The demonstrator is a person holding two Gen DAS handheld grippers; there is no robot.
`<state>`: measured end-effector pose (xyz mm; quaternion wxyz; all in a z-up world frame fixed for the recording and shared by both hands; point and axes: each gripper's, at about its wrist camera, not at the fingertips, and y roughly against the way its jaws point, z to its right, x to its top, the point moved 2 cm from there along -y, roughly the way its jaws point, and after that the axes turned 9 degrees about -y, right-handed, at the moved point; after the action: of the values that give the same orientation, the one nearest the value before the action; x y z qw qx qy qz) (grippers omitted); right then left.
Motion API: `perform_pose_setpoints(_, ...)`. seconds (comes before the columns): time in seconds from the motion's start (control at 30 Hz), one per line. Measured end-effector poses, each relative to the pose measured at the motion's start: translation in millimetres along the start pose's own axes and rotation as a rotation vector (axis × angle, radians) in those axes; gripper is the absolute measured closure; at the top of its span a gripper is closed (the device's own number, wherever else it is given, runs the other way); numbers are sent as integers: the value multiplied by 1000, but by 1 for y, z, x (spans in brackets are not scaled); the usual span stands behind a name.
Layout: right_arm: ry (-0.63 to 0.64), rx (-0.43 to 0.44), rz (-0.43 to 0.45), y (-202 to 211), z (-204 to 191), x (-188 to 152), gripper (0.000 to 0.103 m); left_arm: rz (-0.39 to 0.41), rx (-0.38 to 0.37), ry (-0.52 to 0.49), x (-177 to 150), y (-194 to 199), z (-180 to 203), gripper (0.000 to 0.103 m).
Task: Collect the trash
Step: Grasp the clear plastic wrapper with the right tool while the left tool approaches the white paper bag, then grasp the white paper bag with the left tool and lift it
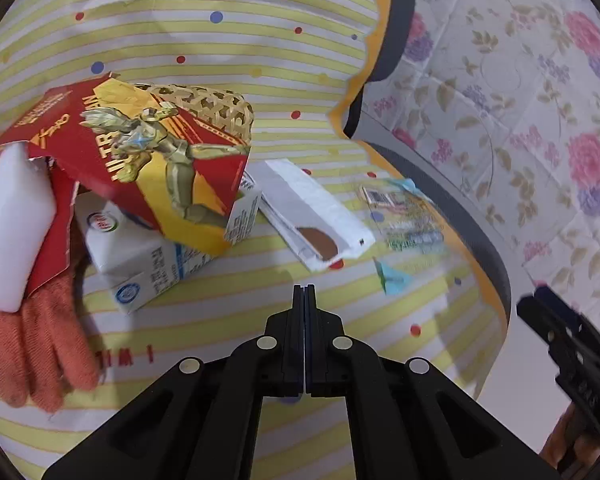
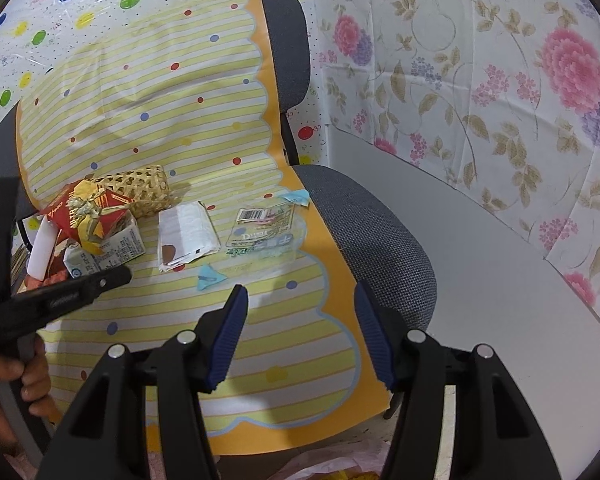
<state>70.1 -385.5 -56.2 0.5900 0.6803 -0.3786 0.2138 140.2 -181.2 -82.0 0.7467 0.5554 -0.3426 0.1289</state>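
Right tongs (image 2: pixel 300 300) open — above clear wrapper (image 2: pixel 266 230), chair (image 2: pixel 372 232).

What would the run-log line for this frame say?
left gripper: shut, empty, above cloth | right gripper: open, empty | clear wrapper, white wrapper, red carton: uncollected on striped cloth

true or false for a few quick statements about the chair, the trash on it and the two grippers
1. The left gripper is wide open. False: its fingers are pressed together, with nothing between them.
2. The right gripper is open and empty. True.
3. The red torn carton lies on top of the white milk carton. True.
4. The woven basket stands on the floor. False: it lies on its side on the striped cover of the chair.
5. The clear plastic wrapper lies to the right of the white wrapper in the right wrist view. True.
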Motion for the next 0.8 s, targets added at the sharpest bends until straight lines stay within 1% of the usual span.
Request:
perform_pose_setpoints(0.03, 3, -3, -1, -2, -2, 0, 48, 5, 3, -25, 0, 2, 2, 100)
perform_pose_setpoints(0.07, 3, -3, -2, -3, -2, 1, 48, 3, 15, -51, 2, 1, 4, 97)
perform_pose_setpoints(0.13, 3, 5, -7, -9, -5, 3, 48, 9, 34, -74, 4, 1, 6, 76)
perform_pose_setpoints(0.17, 2, 1, -9, -12, -4, 4, 48, 19, 42, -73, 6, 1, 6, 71)
perform_pose_setpoints(0.2, 1, 0, -13, -16, -5, 5, 48, 28, 53, -72, 8, 2, 6, 63)
perform_pose_setpoints(0.23, -2, 6, -17, -21, -5, 7, 48, 40, 63, -76, 9, 2, 6, 59)
perform_pose_setpoints(0.27, -6, 11, -25, -28, -5, 9, 48, 48, 78, -89, 11, 1, 7, 57)
perform_pose_setpoints(0.33, -18, 25, -46, -44, -4, 15, 48, 48, 83, -105, 13, -2, 7, 57)
perform_pose_setpoints(0.37, -26, 29, -57, -50, -3, 16, 53, 45, 84, -108, 14, -4, 7, 57)
perform_pose_setpoints(0.43, -68, 48, -88, -67, 2, 21, 60, 41, 83, -109, 15, -7, 4, 57)
perform_pose_setpoints(0.53, -154, 88, -129, -87, 12, 27, 62, 35, 79, -119, 15, -11, 3, 57)
perform_pose_setpoints(0.6, -202, 118, -149, -94, 14, 28, 68, 26, 78, -125, 15, -14, 4, 57)
perform_pose_setpoints(0.67, -236, 154, -168, -96, 15, 30, 90, 15, 78, -135, 14, -16, 6, 57)
perform_pose_setpoints(0.7, -242, 158, -161, -93, 15, 32, 93, 14, 79, -138, 14, -15, 7, 57)
perform_pose_setpoints(0.77, -215, 122, -99, -75, 15, 36, 96, 13, 83, -146, 14, -15, 9, 56)
perform_pose_setpoints(0.8, -188, 80, -46, -59, 17, 39, 96, 11, 82, -147, 14, -14, 10, 51)
